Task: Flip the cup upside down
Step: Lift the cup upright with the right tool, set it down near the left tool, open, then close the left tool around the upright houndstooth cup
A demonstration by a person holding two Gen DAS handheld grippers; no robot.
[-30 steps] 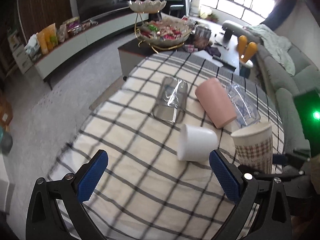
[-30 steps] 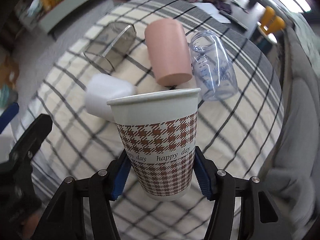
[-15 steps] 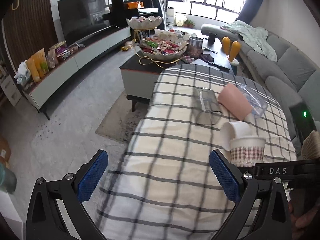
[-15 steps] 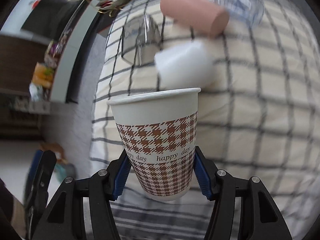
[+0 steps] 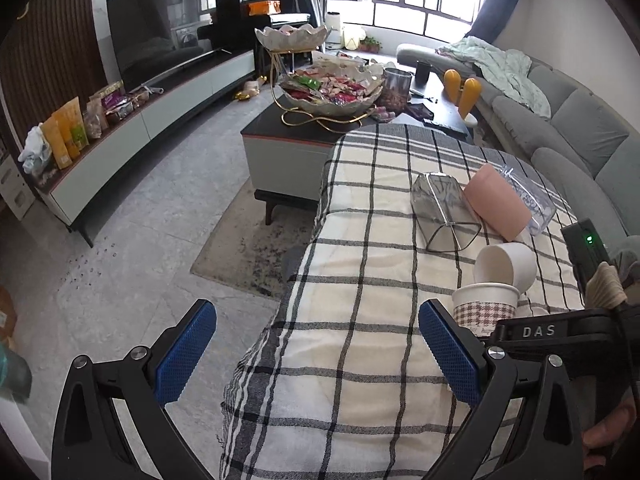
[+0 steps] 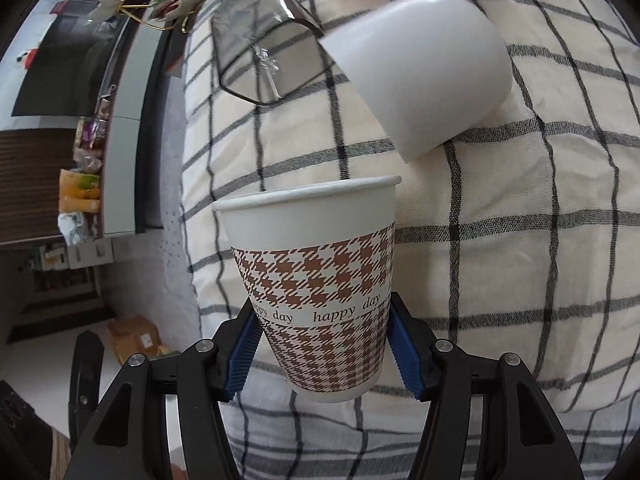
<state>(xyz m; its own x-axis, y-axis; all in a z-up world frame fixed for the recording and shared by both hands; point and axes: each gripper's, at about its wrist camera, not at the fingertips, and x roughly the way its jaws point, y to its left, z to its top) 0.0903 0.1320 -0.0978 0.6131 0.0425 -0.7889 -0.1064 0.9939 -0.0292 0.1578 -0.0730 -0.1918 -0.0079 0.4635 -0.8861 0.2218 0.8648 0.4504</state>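
Right tool [image 6: 322, 354]: clamped low on the paper cup [image 6: 316, 284], leaving the rim free for turning over.
Cup: between its 2 fingers, mouth up above the checked cloth [image 6: 500, 240].
Left tool [image 5: 316, 356]: spread apart, holding nothing, aside.
White cup [image 6: 416, 68]: on its side, just ahead.

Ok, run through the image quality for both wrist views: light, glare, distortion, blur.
Left wrist view: the bright window blows out, fisheye bends the room edges, corners vignette black, and the checked cloth stays sharp. Right wrist view: even daylight, the paper cup crisp with its lettering legible, a soft sheen on the white cup, and cloth lines bowing outward.
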